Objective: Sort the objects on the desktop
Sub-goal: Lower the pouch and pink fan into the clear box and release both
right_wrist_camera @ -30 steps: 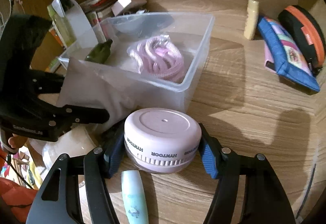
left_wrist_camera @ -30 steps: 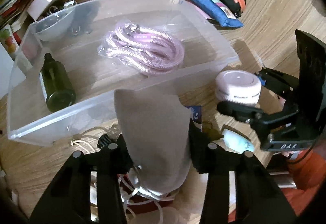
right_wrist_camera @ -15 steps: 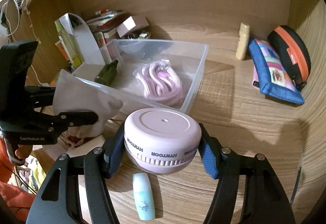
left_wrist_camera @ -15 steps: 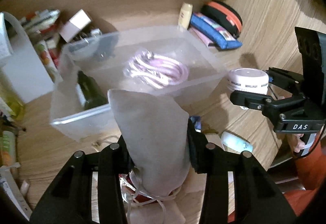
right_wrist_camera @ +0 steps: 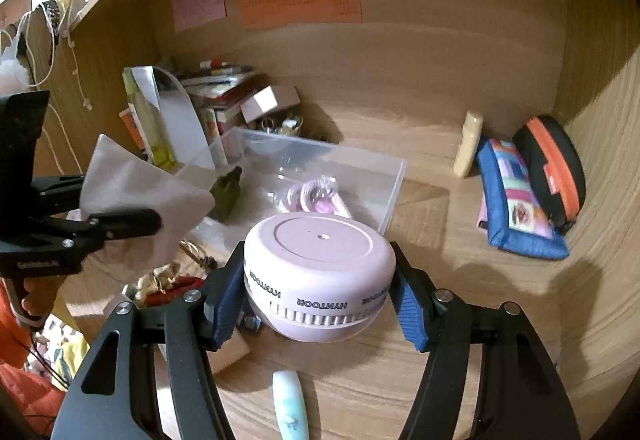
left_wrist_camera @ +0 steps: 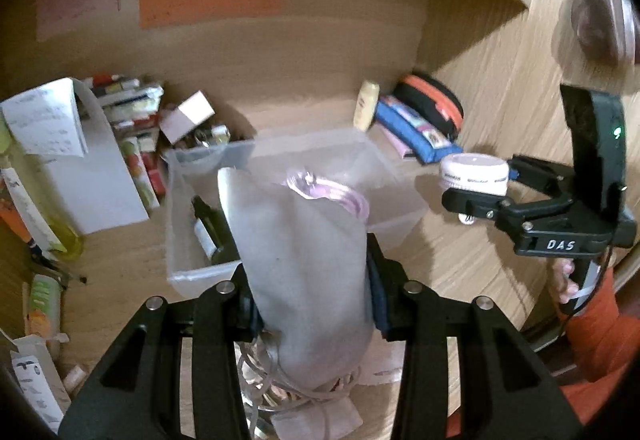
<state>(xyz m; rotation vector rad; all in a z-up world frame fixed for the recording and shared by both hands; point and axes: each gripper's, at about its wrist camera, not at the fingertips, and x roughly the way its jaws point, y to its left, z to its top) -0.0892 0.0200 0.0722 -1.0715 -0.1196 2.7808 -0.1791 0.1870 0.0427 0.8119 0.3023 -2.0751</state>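
The left gripper (left_wrist_camera: 308,300) had its jaws pinching a soft grey cloth pouch (left_wrist_camera: 308,272). The pouch stuck up between the jaws and was held up in the air, in front of the clear plastic box (left_wrist_camera: 404,215). Some thin white strings (left_wrist_camera: 280,384) hung down under the pouch.

The right gripper (right_wrist_camera: 316,300) had its jaws pinching a round pale pink tub (right_wrist_camera: 320,268) from both sides. The blue pads (right_wrist_camera: 408,304) pressed on the tub's side. The tub was lifted off the table (right_wrist_camera: 460,300) and sat to the right of the box. A hand (left_wrist_camera: 564,280) held the right gripper's handle.

The clear plastic box stood on the table. Inside it lay a dark green bottle (left_wrist_camera: 212,228) on the left and a coil of pink rope (right_wrist_camera: 312,195) in a clear bag in the middle.

A small light blue tube (right_wrist_camera: 290,404) lay on the table under the right gripper. Against the back wall stood a little cream bottle (right_wrist_camera: 468,143). Just beside it lay a blue pencil case (right_wrist_camera: 516,199) and a black case with an orange stripe (right_wrist_camera: 556,163), touching each other. On the left stood a pile of books and boxes (left_wrist_camera: 132,107). Pink, green and orange paper notes (right_wrist_camera: 300,3) were stuck on the wall.
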